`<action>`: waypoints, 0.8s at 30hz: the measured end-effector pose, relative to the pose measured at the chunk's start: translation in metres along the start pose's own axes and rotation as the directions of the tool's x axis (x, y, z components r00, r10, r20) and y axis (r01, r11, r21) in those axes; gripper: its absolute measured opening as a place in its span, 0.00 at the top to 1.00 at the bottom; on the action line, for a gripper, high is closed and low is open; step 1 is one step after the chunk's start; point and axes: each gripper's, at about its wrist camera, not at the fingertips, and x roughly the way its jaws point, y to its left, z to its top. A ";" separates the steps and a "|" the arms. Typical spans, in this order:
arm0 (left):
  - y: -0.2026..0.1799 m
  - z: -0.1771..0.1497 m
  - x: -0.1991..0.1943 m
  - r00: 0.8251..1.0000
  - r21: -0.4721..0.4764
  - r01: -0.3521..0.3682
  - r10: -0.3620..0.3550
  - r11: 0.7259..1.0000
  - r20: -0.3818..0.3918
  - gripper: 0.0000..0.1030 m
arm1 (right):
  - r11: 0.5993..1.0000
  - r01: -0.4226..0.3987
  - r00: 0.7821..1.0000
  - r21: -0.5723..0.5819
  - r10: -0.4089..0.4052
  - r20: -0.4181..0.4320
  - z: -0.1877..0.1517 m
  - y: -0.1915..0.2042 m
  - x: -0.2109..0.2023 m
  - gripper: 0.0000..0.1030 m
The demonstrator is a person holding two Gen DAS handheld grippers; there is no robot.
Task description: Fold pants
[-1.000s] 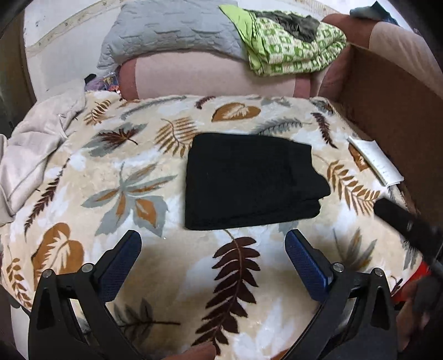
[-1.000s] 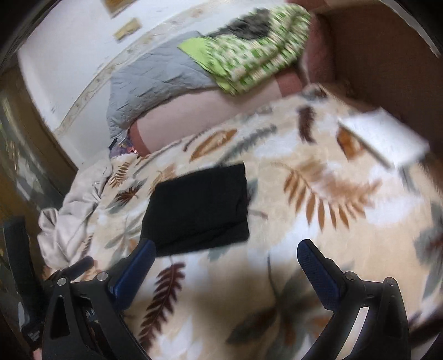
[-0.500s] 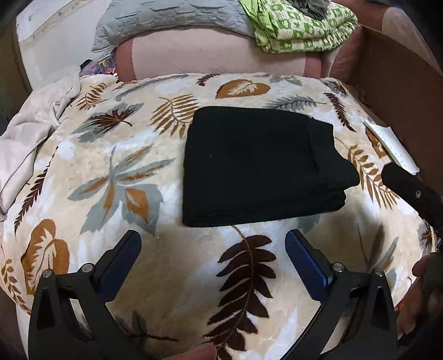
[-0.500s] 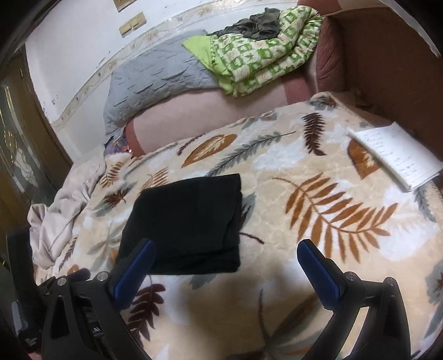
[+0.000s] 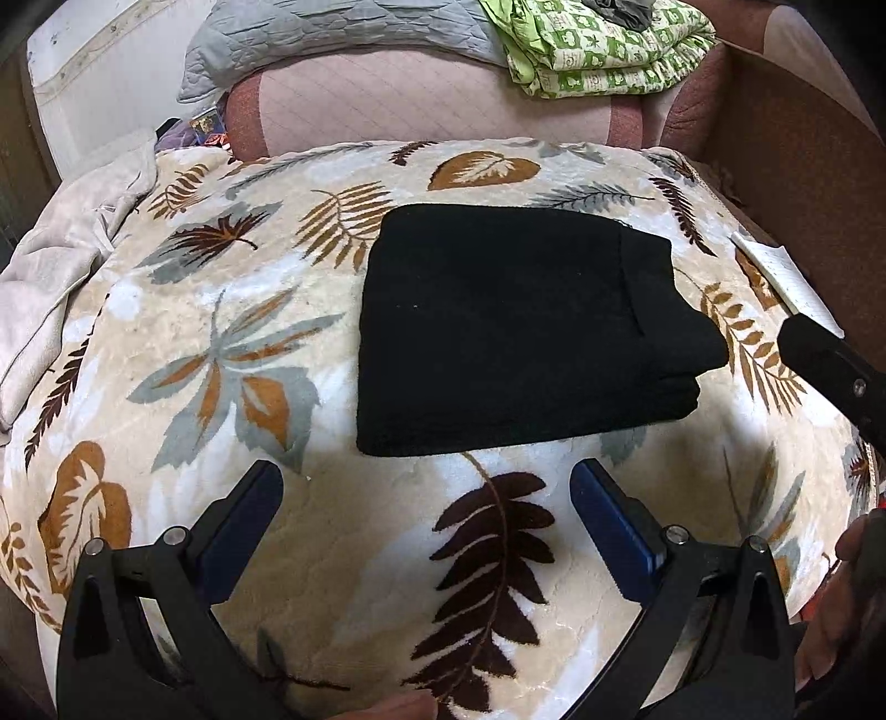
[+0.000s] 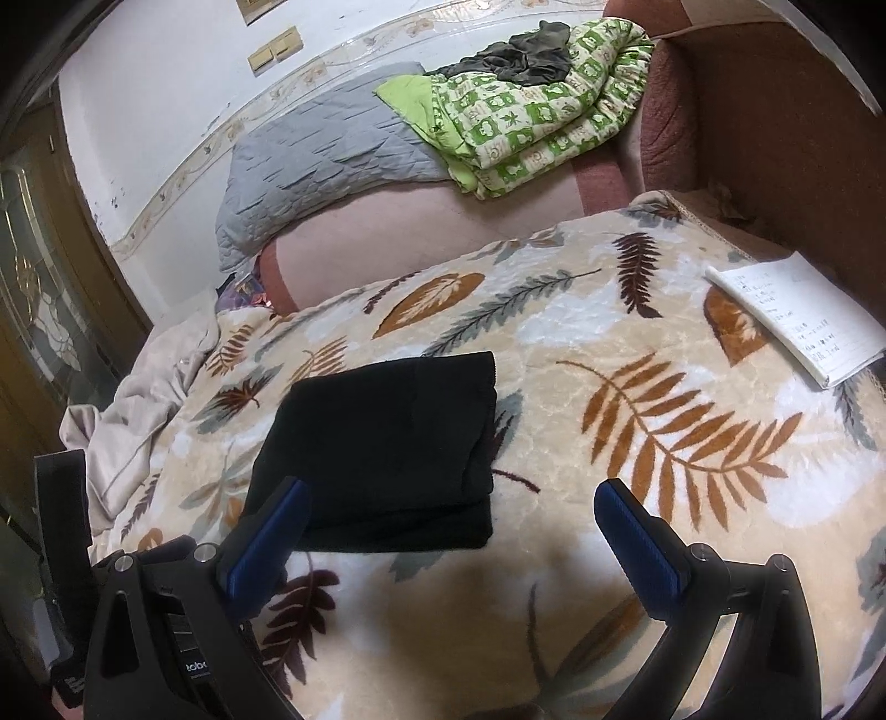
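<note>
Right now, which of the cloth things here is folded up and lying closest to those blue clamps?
The black pants, a flat folded rectangle on the leaf-print blanket. The green checked quilt and grey quilt sit far back.

Folded layers of the black pants too dark to count. Near left corner of the pants hidden behind a right gripper finger in the right wrist view. Notebook writing too small to read; its near end covered by the right gripper in the left wrist view. Dark garment atop the green quilt unidentifiable. Hand cut off at right edge.
</note>
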 end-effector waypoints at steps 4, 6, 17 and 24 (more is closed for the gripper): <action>-0.003 0.000 0.001 1.000 0.011 -0.011 0.011 1.000 0.011 0.00 | 1.000 0.009 1.000 -0.021 -0.009 0.005 -0.001 0.002 -0.003 0.01; -0.003 0.001 0.003 1.000 0.011 -0.017 0.017 1.000 0.012 0.00 | 0.999 0.011 1.000 -0.035 -0.010 0.008 -0.002 0.005 -0.004 0.01; -0.010 -0.006 -0.017 0.996 0.053 -0.064 0.061 0.997 0.071 0.00 | 0.994 0.027 0.998 -0.109 -0.021 0.057 -0.012 0.023 -0.026 0.01; -0.012 -0.009 -0.036 0.992 0.066 -0.070 0.063 0.995 0.109 0.00 | 0.992 0.033 0.996 -0.122 -0.022 0.087 -0.013 0.030 -0.044 0.01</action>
